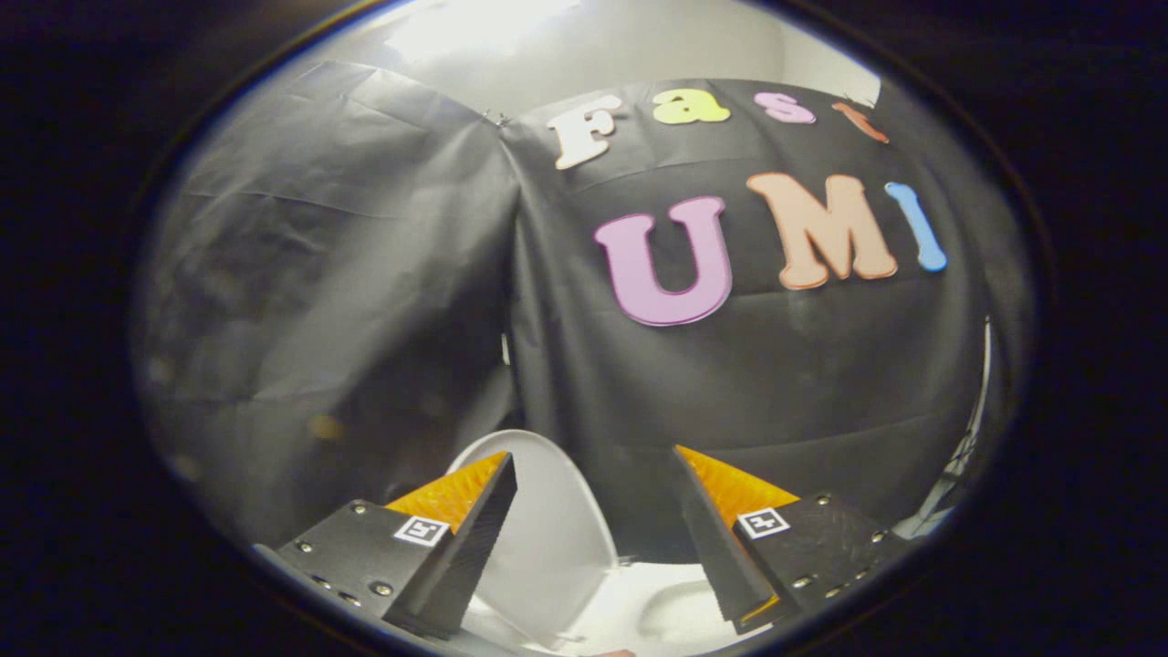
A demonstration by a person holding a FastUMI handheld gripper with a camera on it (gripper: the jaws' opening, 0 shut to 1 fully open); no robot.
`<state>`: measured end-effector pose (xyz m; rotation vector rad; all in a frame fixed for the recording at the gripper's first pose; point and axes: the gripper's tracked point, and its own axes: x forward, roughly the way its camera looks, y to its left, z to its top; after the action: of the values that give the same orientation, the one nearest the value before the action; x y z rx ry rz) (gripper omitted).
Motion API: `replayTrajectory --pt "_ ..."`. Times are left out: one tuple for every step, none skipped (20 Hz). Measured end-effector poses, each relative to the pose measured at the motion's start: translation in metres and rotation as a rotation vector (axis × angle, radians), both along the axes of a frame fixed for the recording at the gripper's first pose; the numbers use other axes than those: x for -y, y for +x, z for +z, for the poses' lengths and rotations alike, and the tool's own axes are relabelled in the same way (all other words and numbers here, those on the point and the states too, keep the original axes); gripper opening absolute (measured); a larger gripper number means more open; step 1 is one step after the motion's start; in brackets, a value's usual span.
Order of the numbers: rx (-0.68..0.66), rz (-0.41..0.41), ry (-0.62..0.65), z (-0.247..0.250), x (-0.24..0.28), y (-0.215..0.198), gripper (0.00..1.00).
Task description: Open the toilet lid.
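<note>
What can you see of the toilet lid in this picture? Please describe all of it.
The toilet lid is white, smooth and glossy, like plastic, with a rounded top edge. It stands raised, leaning toward the black cloth wall behind it, so it looks already open. It sits between and beyond the fingers of the open claw, nearer the left finger, which hides part of it. Neither finger visibly presses on it. Its hinge end is hard to see.

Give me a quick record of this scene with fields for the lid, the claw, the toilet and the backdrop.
lid: white toilet lid, raised and standing nearly upright, seen between the fingers
claw: claw open, fingers spread apart, gripping nothing
contact: cannot tell whether either finger touches the lid
toilet: white toilet body below and between the fingers
backdrop: black cloth wall beyond the lid
task state: lid looks already opened
</note>
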<state>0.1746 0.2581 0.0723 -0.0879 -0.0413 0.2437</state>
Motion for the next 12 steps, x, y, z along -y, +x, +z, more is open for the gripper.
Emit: replayTrajectory --pt "0.007 -0.03 -0.016 0.006 0.023 -0.004 0.99" --pt "0.013 -0.058 -0.03 0.01 0.045 -0.008 0.99" --pt "0.019 -0.085 -0.043 0.013 0.068 -0.013 0.99" --pt "0.023 -0.111 -0.055 0.017 0.092 -0.018 0.99" --pt "0.028 -0.136 -0.068 0.02 0.114 -0.026 0.99" --pt "0.036 -0.162 -0.081 0.024 0.136 -0.035 0.99" --pt "0.04 -0.192 -0.094 0.025 0.16 -0.044 0.99" --pt "0.044 -0.234 -0.1 0.027 0.185 -0.054 0.99" --pt "0.048 -0.276 -0.092 0.029 0.21 -0.066 0.99" --pt "0.05 -0.308 -0.078 0.031 0.231 -0.075 0.99" --pt "0.056 -0.337 -0.065 0.032 0.25 -0.083 0.99" --pt "0.063 -0.362 -0.058 0.032 0.267 -0.093 0.99"
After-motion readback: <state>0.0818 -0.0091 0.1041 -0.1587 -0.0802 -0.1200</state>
